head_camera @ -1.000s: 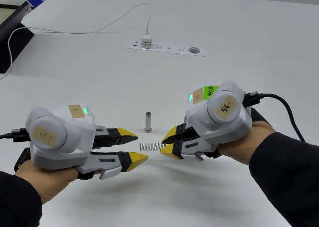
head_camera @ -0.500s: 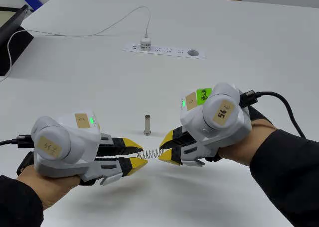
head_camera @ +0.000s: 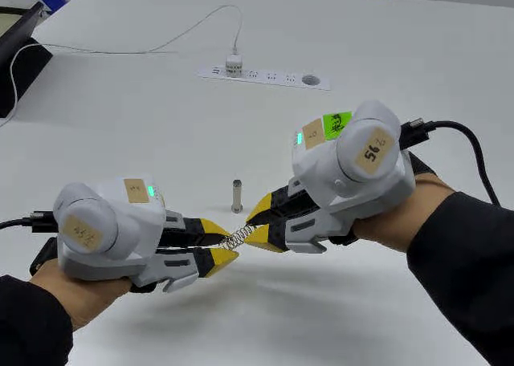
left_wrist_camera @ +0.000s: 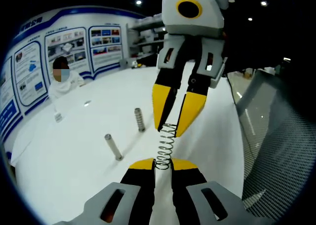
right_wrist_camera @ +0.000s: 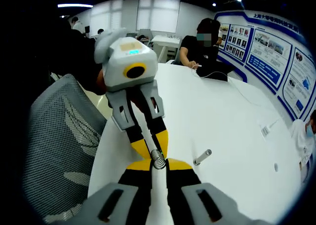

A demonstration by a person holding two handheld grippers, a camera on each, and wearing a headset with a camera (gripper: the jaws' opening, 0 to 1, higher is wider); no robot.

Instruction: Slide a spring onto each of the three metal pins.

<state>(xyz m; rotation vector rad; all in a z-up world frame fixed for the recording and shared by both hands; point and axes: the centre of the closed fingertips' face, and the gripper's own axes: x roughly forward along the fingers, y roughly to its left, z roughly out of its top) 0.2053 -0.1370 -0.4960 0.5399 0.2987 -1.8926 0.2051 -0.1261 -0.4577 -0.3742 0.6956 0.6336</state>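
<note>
A small coil spring [head_camera: 238, 237] hangs level just above the white table [head_camera: 361, 318], stretched between both grippers. My left gripper [head_camera: 225, 243] is shut on its left end, my right gripper [head_camera: 255, 223] on its right end. In the left gripper view the spring [left_wrist_camera: 165, 147] runs from my own yellow tips [left_wrist_camera: 163, 164] up to the right gripper [left_wrist_camera: 171, 125]. The right gripper view has the spring [right_wrist_camera: 157, 158] seen end-on between its tips [right_wrist_camera: 159, 165]. A bare metal pin [head_camera: 237, 196] stands upright just behind the spring. Another pin [left_wrist_camera: 140, 120], wearing a spring, stands farther off.
A white power strip [head_camera: 265, 77] with a plugged-in cable lies at the back of the table. A dark device [head_camera: 16, 57] sits at the left edge. A mesh chair [right_wrist_camera: 64, 136] stands beside the table, and a person [right_wrist_camera: 202, 47] sits at the far end.
The left gripper came in from the left and shut on the spring's free end. The right gripper lifted slightly and edged left, still holding the other end.
</note>
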